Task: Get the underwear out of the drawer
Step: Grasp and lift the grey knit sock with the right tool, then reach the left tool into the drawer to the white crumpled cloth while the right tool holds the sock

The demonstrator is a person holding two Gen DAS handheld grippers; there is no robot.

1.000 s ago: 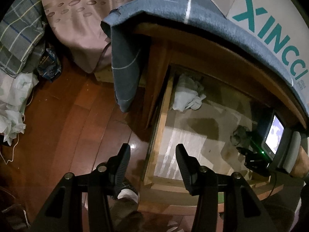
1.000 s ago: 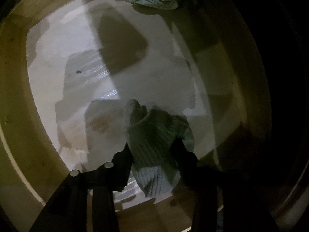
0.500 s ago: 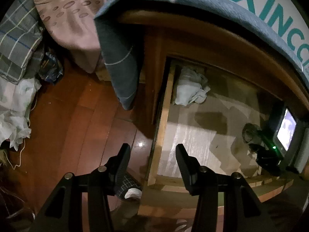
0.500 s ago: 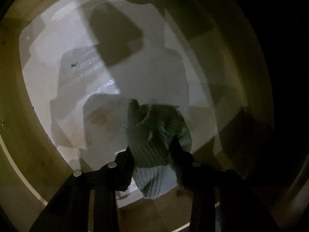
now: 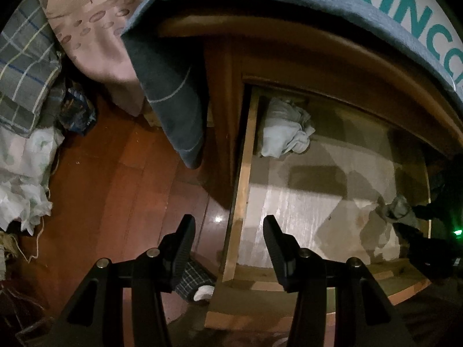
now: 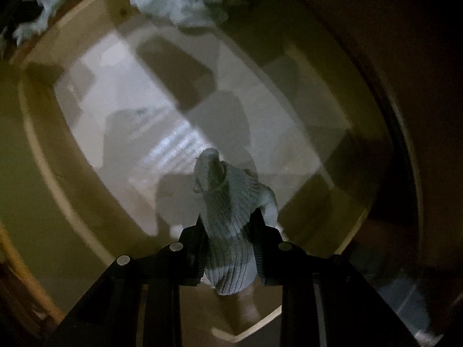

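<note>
A grey ribbed piece of underwear point(image 6: 225, 190) hangs between the fingers of my right gripper point(image 6: 228, 219), lifted above the pale lined floor of the open wooden drawer point(image 6: 37, 150). The jaws are closing and the pads press on the cloth. From the left wrist view the same grey piece point(image 5: 398, 209) shows at the drawer's right end, in the right gripper point(image 5: 408, 219). A crumpled white garment point(image 5: 285, 137) lies in the drawer's back left corner. My left gripper point(image 5: 228, 219) stands open and empty above the drawer's left wall point(image 5: 243, 190).
A blue-grey cloth point(image 5: 170, 110) hangs over the corner of the cabinet top, under a white box with teal letters point(image 5: 405, 8). To the left are pink bedding point(image 5: 95, 29), a plaid cloth point(image 5: 23, 63) and white crumpled fabric point(image 5: 20, 179) on the wooden floor point(image 5: 101, 188).
The right gripper's jaws have narrowed on the grey underwear and lifted it off the drawer floor, while its view has rolled. The left gripper has barely moved.
</note>
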